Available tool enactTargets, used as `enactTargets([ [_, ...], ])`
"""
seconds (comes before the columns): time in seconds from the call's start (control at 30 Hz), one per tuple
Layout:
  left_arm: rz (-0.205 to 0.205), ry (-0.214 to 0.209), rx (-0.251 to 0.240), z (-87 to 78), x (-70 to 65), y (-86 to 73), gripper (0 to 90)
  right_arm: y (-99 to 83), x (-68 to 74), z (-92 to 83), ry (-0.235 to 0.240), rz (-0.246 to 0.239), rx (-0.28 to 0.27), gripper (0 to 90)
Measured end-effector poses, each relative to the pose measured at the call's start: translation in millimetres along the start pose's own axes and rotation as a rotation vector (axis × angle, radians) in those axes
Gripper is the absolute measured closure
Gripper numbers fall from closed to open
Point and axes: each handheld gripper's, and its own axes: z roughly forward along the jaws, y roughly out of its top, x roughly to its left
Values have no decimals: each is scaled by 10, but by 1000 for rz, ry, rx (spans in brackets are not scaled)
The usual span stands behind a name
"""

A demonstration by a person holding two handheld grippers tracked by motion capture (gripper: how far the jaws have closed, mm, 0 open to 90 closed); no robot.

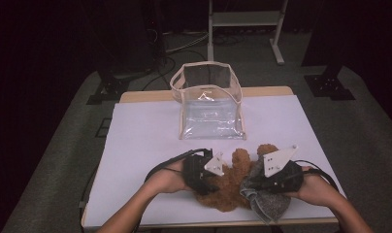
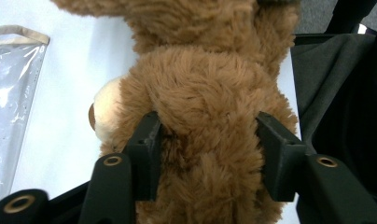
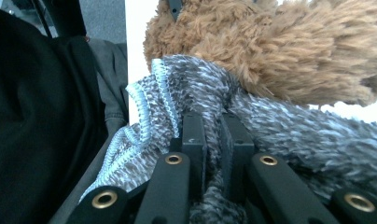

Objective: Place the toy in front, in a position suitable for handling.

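In the lower middle of the high view a brown teddy bear [image 1: 228, 182] lies on the white table [image 1: 140, 145], near its front edge, with a grey knitted garment [image 1: 267, 196] lying at its right side and partly over it. The left gripper [image 1: 211, 182] comes in from the lower left and has its jaws set about halfway apart around the bear's furry body; in the left gripper view the teddy bear [image 2: 200, 107] sits squeezed between the two black pads, so it looks held. The right gripper [image 1: 259, 187], lower right of that view, has its jaws pinched almost together on a fold of the knit; the right gripper view shows the grey knitted garment [image 3: 196, 88] bunched between the pads, its ribbed pale-blue edge to the left, the bear's fur above it. A clear plastic bag [image 1: 208, 104] stands open at the upper middle of the table, well apart from the bear, with nothing visible inside. I judge the work to be dressing the bear: both things are gripped, but the garment is not yet on, and any packing remains to do.
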Motion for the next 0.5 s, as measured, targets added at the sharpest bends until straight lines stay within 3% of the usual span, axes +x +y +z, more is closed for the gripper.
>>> enactTargets([
  [0.17,-9,2,-14,-1,-9,-41,494,-126,-32,-221,-21,22,-2,814],
  [0.33,-2,3,-1,-5,-14,-26,491,-374,-60,-420,-64,86,22,813],
  [0.4,0,2,5,-2,-15,-14,490,-381,-69,-438,-69,85,18,812],
  [0.5,-10,0,0,3,-17,-14,490,-251,-97,-381,-63,54,-16,811],
])
